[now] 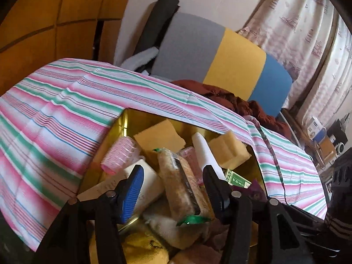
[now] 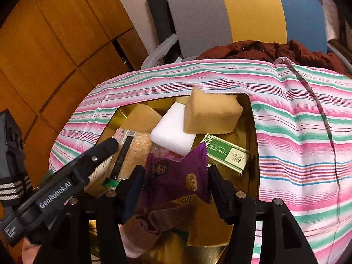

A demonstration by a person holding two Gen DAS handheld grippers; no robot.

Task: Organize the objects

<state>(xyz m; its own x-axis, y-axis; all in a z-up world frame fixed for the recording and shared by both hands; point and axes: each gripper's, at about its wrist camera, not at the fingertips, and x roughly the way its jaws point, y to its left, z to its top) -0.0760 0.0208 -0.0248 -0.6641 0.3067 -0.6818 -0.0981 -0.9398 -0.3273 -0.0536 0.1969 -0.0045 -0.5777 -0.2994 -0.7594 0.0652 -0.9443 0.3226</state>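
1. The gold box [image 2: 250,114] on the striped cloth [image 2: 297,132] is already holding many things.
2. Left hand-held gripper [image 1: 173,189] is hovering wide around the snack bar [image 1: 182,182].
3. Right hand-held gripper [image 2: 176,184] is straddling the purple packet [image 2: 178,176]; sorting seems unfinished.

Striped in pink, green, white and thin blue: the tablecloth [image 2: 297,114]. Shiny gold inside: the tin box [image 2: 250,118]. Tan: the sponge [image 2: 211,114]. White: the foam block [image 2: 173,129]. Purple with a gold label: the snack packet [image 2: 176,176]. Green and cream: the small carton [image 2: 226,154]. Pink: the ribbed roller [image 1: 121,154]. Banded grey, yellow, blue: the chair back [image 1: 220,59]. Dark red: the jacket [image 1: 242,103].
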